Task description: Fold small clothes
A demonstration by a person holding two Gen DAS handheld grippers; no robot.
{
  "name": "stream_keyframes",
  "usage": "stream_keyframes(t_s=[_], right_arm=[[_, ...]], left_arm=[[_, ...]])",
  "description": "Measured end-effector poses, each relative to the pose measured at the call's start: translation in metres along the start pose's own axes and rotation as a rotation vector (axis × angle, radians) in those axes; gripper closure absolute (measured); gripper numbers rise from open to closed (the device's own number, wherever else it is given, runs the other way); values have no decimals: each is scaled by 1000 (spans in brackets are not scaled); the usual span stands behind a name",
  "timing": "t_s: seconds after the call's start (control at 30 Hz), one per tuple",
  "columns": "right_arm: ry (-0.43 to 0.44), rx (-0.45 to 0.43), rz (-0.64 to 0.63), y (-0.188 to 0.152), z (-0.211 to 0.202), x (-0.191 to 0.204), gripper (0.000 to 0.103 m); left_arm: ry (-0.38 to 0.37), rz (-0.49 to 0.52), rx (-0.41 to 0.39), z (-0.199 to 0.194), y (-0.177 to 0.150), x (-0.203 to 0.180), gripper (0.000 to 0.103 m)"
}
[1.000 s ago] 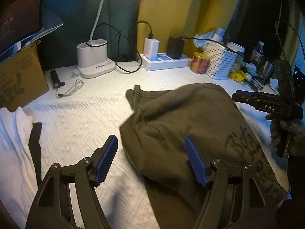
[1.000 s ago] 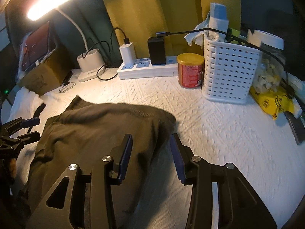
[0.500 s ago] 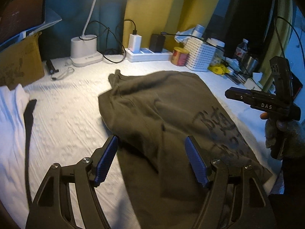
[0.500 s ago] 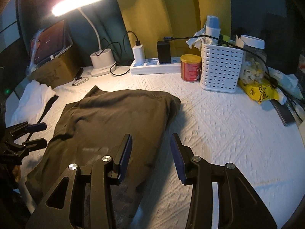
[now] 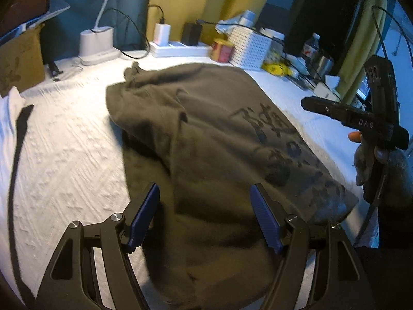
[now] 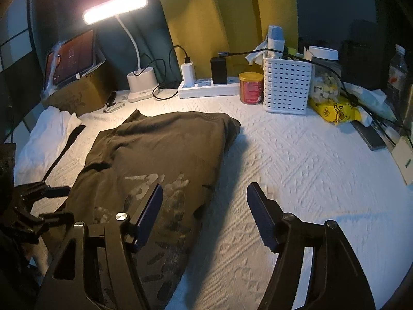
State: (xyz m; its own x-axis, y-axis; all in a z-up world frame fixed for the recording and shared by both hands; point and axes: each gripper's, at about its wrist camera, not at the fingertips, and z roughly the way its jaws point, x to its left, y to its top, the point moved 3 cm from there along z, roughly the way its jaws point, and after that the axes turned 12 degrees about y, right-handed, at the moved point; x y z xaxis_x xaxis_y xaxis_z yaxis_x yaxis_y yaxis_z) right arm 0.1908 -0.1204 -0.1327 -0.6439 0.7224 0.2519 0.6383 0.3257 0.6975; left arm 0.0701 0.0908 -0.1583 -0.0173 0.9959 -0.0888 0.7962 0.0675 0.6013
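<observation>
Two sets of tongs, both over the olive-green garment [image 6: 155, 155]. Left gripper [image 5: 205, 217]: spread wide above its near part, pinching nothing. Right gripper [image 6: 204, 214]: jaws opening, nothing between the pads, poised over its printed right edge. Garment itself: flat on the white textured cover [image 6: 296, 168], dark print facing up. Behind the garment: lit desk lamp [image 6: 116, 7], power strip [image 6: 206, 89], red can [image 6: 251, 87], white perforated basket [image 6: 286, 87]. Left of it: white cloth [image 6: 49, 134].
</observation>
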Motion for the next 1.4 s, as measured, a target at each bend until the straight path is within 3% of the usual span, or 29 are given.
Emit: stream_keyframes(t_s=[0.13, 0.17, 0.2, 0.27, 0.3, 0.33, 0.57, 0.8, 0.87, 0.93, 1.0, 1.1, 1.17, 1.2, 1.23, 1.3, 1.33, 1.4], right_arm=[[-3, 5, 3, -8, -4, 3, 32], [-1, 7, 5, -12, -6, 5, 32], [1, 9, 5, -14, -6, 6, 32], [10, 18, 4, -21, -7, 10, 32], [13, 25, 2, -24, -6, 12, 32], [16, 36, -1, -28, -5, 14, 32], [19, 72, -17, -43, -4, 23, 32], [46, 138, -36, -70, -4, 39, 32], [44, 156, -26, -79, -4, 43, 32], [36, 160, -3, -86, -6, 44, 32], [39, 159, 21, -91, -9, 45, 32], [50, 157, 55, -100, -15, 49, 32], [59, 150, 69, -108, -18, 52, 32], [55, 140, 66, -110, -20, 53, 32], [52, 133, 66, -113, -22, 55, 32], [46, 124, 66, -115, -24, 57, 34], [40, 118, 61, -117, -25, 59, 40], [22, 114, 51, -119, -25, 61, 46]], left_arm=[[-20, -2, 7, 1, -7, -4, 35], [-28, 1, 4, -1, -8, -5, 43], [-42, 12, 7, -2, -10, -8, 63], [-35, 45, -5, -7, -13, -13, 76], [-36, 56, -11, -10, -12, -14, 92], [-40, 63, -17, -14, -12, -15, 94], [-30, 77, -46, -39, -12, -6, 96], [-56, 36, 15, -32, -22, 0, 95], [-58, 30, 27, -31, -25, 1, 89], [-73, 32, 28, -34, -30, 1, 62], [-102, 30, 35, -36, -35, -1, 43], [-114, 52, 49, -33, -44, -5, 43], [-115, 64, 35, -33, -48, -6, 44], [-115, 68, 30, -34, -49, -7, 50], [-115, 77, 29, -35, -50, -8, 70], [-98, 106, 25, -37, -51, -10, 87], [-100, 121, 19, -39, -52, -11, 97], [-91, 146, -5, -47, -51, -15, 97]])
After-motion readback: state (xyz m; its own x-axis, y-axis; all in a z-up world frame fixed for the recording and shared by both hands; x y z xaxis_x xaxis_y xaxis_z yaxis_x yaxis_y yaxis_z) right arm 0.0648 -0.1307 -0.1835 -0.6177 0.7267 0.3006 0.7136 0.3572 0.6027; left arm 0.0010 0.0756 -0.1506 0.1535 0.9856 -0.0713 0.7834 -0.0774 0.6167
